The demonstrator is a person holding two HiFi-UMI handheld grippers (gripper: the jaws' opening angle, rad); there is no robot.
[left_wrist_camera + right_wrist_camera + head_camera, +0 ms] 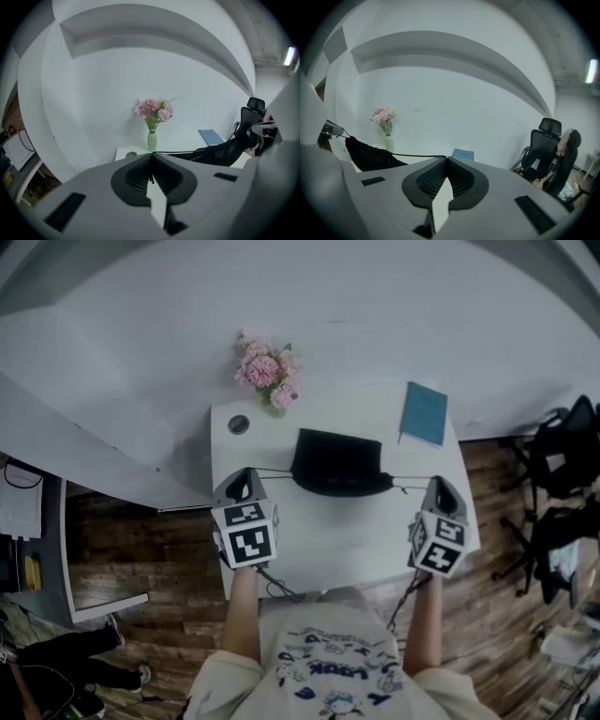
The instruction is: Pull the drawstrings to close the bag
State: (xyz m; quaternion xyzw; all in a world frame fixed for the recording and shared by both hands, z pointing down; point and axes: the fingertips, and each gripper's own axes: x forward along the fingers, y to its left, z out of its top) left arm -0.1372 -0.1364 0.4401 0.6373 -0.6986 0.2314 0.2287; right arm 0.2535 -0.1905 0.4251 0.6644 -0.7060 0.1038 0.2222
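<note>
We are in a white-walled room with a wooden floor (122,549) and an office chair (562,456) off to the right; nothing there crowds the hands. The white tabletop (319,554) is small. Its far edge carries a vase of pink flowers (270,373) and a teal book (424,413), both beyond the work and clear of the line of pull.

The black bag (339,465) sits mid-tabletop between our two tools, its long axis running left to right and its puckered mouth on the near side (we cannot tell whether it rests on the surface or hangs just above it). From that mouth the left drawstring (274,471) runs straight out to the left tool (248,474), and the right drawstring (411,487) runs to the right tool (437,484). Both cords look taut and in line with the bag's length, and each tool lies about as far from the bag as the other. In each gripper view the jaws are pressed together on the thin cord.

We judge that any further closing calls for drawing the tools apart along that same line, evenly.
</note>
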